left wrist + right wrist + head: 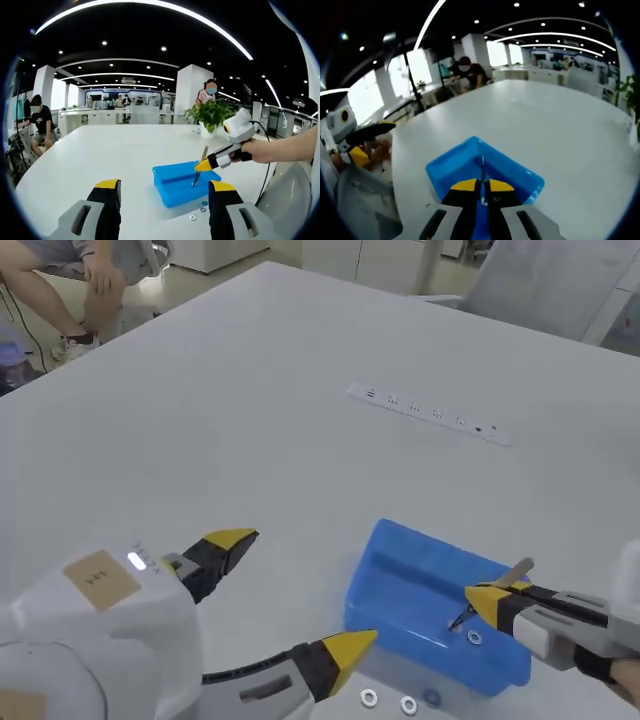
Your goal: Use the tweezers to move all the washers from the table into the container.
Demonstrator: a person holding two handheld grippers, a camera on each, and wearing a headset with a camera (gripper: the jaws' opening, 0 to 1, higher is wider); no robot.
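Observation:
A blue container (400, 585) (175, 186) (465, 162) sits on the white table near its front edge. My right gripper (492, 602) (482, 188) is shut on the tweezers (490, 590) (199, 172) (482, 170), whose tips point down into the container. One washer (474, 638) lies inside, just beside the tips. Two washers (369, 698) (408, 704) (193, 217) lie on the table in front of the container. My left gripper (290, 595) (165, 197) is open and holds nothing, to the left of the container.
A white power strip (430, 415) lies flat farther back on the table. A person sits beyond the table's far left corner (90, 280). A grey chair (540, 280) stands at the far right. A potted plant (210, 115) stands at the table's far end.

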